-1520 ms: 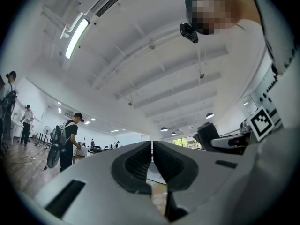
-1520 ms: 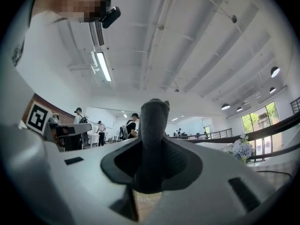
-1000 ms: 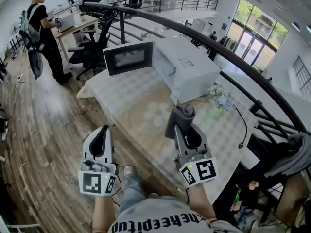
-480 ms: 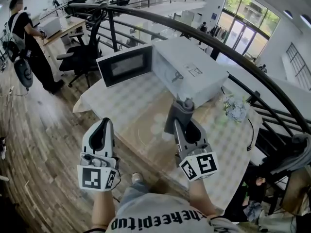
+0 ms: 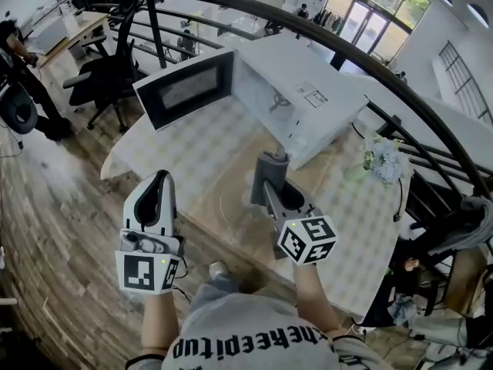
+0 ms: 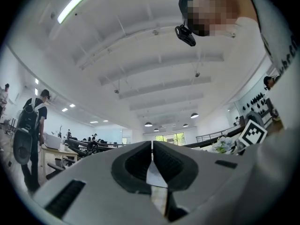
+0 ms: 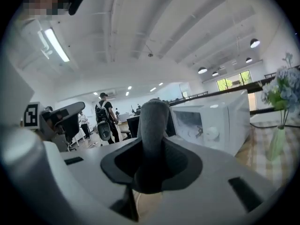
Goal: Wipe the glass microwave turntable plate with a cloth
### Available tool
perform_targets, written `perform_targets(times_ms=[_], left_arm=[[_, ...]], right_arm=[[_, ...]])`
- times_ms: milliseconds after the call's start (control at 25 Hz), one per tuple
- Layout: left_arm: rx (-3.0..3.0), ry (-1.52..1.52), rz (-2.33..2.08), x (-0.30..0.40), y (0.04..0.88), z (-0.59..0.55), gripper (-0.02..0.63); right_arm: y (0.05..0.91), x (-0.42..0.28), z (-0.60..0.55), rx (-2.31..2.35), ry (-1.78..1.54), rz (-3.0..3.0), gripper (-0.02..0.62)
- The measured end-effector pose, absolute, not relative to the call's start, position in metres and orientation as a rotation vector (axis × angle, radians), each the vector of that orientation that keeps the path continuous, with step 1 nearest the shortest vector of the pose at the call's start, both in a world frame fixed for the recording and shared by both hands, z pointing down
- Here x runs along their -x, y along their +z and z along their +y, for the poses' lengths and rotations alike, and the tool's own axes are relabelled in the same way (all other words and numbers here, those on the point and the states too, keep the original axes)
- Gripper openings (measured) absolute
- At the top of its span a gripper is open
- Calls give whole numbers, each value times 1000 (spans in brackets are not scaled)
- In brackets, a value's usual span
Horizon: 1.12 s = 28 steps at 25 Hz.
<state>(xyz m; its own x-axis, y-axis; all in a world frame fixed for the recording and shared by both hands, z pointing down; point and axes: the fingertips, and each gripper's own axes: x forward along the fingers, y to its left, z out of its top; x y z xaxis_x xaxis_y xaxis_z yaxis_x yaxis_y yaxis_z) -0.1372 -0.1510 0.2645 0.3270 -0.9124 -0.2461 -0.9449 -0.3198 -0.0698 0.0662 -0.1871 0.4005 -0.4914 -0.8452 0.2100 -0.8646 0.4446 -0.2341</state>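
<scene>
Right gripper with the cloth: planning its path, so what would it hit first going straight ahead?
Probably the open microwave, cloth tip first, near its front opening beside the door; depth is unclear.

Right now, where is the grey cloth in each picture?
Head view: cloth at centre, in the right tongs.
Left gripper view: not in it.
Right gripper view: cloth at centre, upright between the tongs.
Shared landmark: the flowers, seen in all three.

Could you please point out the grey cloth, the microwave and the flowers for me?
grey cloth (image 7: 153, 125): right gripper view, its upright rolled middle.
microwave (image 5: 308, 74): head view, its white top panel.
flowers (image 5: 383, 159): head view, the blossoms.
</scene>
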Motion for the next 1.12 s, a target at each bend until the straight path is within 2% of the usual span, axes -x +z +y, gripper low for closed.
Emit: perform_targets(times_ms=[200, 520, 1120], left_arm=[[2445, 233, 1697, 145, 284, -179, 12], [2496, 203, 1705, 157, 307, -212, 12], [2487, 159, 1793, 192, 329, -232, 12]], right_arm=[[461, -55, -208, -1517, 706, -2470, 104], [520, -15, -231, -1336, 787, -2400, 100], [630, 57, -232, -963, 713, -2019, 101]])
